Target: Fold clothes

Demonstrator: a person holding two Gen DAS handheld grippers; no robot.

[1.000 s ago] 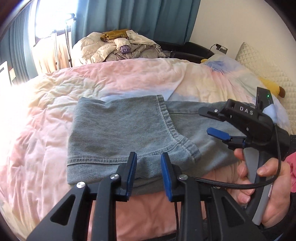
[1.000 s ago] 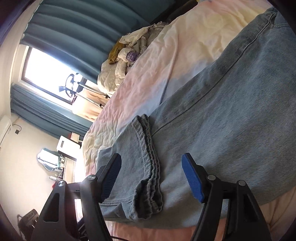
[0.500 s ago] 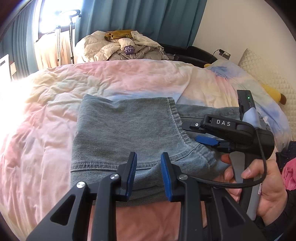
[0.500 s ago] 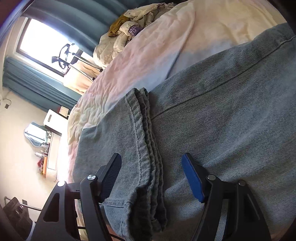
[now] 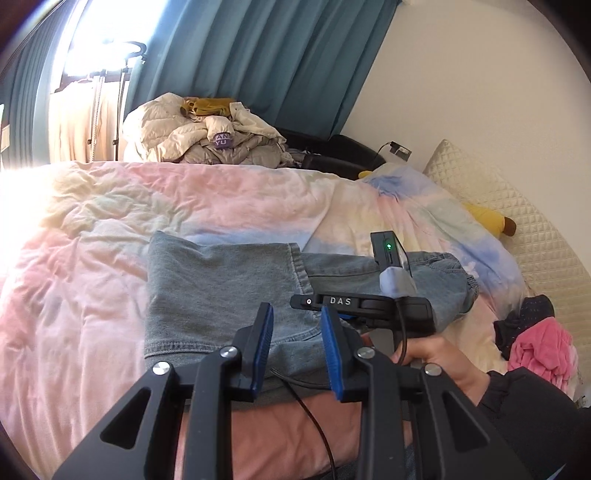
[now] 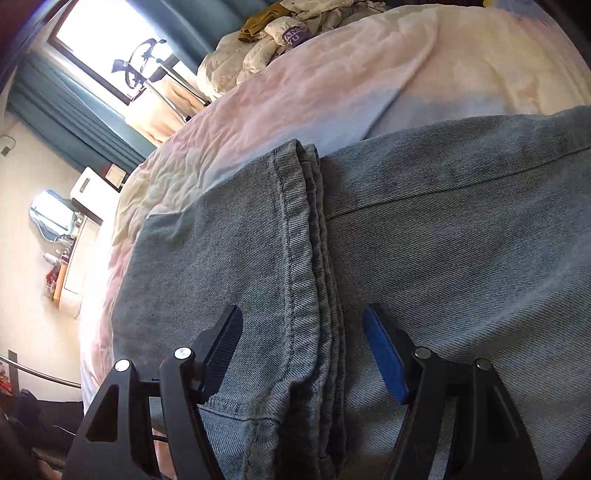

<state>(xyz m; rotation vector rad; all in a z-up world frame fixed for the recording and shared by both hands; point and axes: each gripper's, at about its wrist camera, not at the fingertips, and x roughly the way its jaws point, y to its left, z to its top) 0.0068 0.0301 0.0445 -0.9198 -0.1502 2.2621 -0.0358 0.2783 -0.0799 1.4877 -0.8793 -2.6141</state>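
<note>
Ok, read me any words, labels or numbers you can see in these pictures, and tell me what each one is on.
"DAS": white letters on the black body of the right gripper, seen from the left wrist view.
"ANU" over "YU": partly readable, likely cut off, on a purple patch in the clothes pile beyond the bed.
In the right wrist view the same patch is too distorted to read.
Nothing else legible.
</note>
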